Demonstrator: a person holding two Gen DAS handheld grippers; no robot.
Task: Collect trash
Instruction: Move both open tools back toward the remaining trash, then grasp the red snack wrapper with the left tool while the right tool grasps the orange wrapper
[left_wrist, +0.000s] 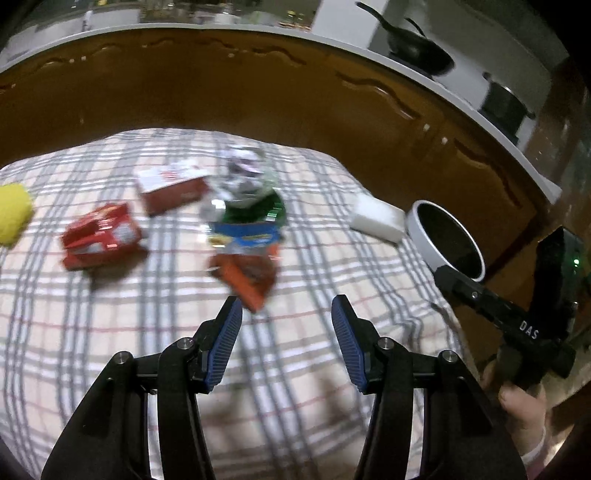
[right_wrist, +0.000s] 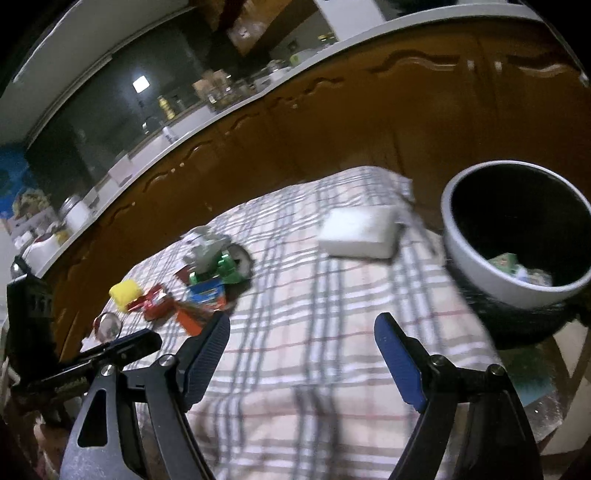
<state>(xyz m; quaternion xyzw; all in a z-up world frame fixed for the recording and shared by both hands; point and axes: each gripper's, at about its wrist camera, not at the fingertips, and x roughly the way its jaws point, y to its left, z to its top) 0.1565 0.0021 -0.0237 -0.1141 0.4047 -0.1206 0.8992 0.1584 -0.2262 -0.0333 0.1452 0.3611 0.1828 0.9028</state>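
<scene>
"DAS" on right claw (left_wrist: 458, 280) body

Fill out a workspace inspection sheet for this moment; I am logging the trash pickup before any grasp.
Surface: plaid tablecloth, wrinkled, covering the table.
Job's things: orange wrapper, blue packet, green wrapper and crumpled foil piled mid-table; two red cartons beside them; bin at the right edge, some trash already inside.
Clutter: white block near the bin; yellow sponge-like thing.
Grippers: left gripper open, empty, just short of the orange wrapper; right gripper open, empty.
Cables: nothing seen.
Surroundings: brown cabinets behind; wok and pot on the counter.
</scene>
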